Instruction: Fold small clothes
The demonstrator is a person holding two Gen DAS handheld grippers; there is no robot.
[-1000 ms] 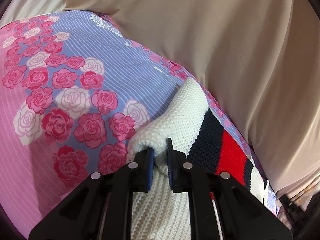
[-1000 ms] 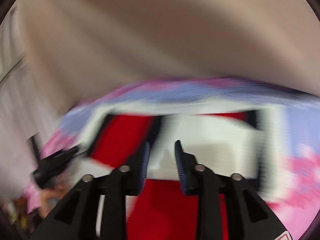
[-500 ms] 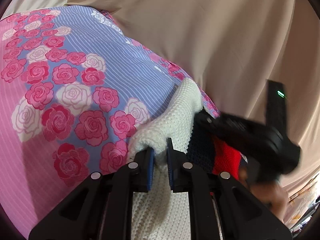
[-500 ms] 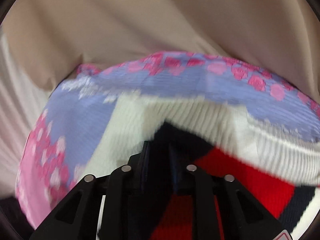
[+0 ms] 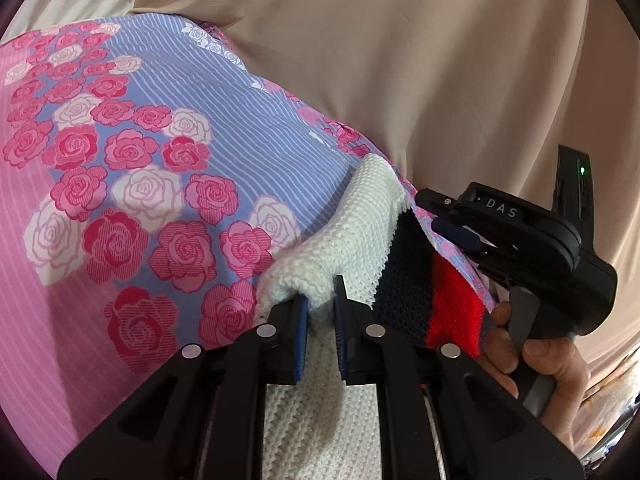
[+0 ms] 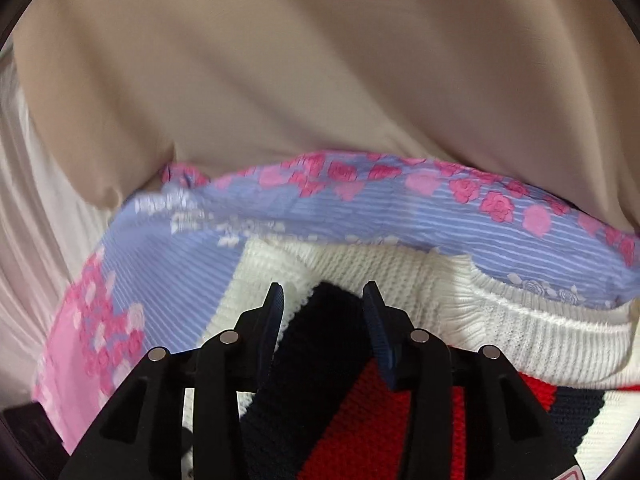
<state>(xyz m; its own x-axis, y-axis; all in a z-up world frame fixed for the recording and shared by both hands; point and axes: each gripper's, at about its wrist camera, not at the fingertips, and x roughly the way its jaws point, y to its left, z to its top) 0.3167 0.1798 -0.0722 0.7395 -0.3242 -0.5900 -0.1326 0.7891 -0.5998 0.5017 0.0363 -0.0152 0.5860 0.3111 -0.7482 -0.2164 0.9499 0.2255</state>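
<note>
Left wrist view, nearest first: the left claw is closed on a white fold of the knitted sweater, and the knit bulges between its blue pads. The sweater lies on a flowered bedsheet, with its navy and red stripes to the right. Further right, the right claw comes in low over the sweater's far edge, held by a hand. Behind all hangs beige fabric.

In the right wrist view the right claw stands open, its jaws on both sides of a navy band, with the white ribbed hem and the sheet beyond it.

I judge the risk is this: the sheet edge lies over the sweater near the right claw, so closing there may catch the sheet together with the knit. The left grip holds only a small fold, which may slip out when pulled.
</note>
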